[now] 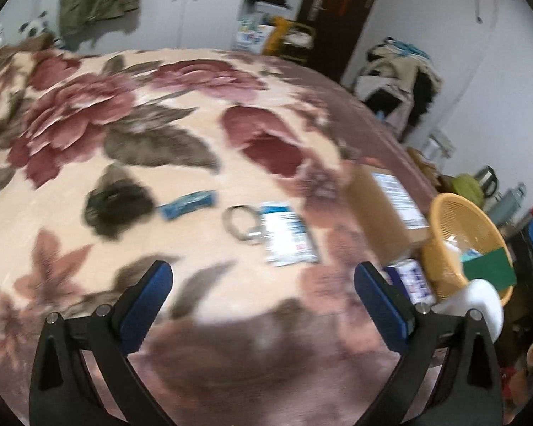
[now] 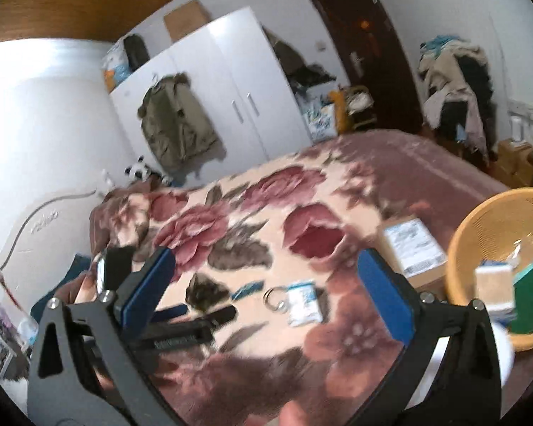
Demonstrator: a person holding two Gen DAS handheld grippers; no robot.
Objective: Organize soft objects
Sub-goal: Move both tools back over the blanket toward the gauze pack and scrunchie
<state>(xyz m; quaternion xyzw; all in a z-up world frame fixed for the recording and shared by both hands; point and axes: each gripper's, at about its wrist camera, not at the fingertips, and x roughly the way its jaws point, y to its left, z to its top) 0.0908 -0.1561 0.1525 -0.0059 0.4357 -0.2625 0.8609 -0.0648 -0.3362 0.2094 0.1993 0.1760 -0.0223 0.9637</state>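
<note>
Two empty, spread tools (image 1: 263,284) (image 2: 266,275) above floral blanket (image 1: 152,142).

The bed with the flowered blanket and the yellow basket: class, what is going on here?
A person holds two grippers above the bed's floral blanket. The left gripper and right gripper are both open and hold nothing. A blue packet, a ring and a white pouch lie on the blanket. The yellow basket at the bed's right edge already holds a few things.
</note>
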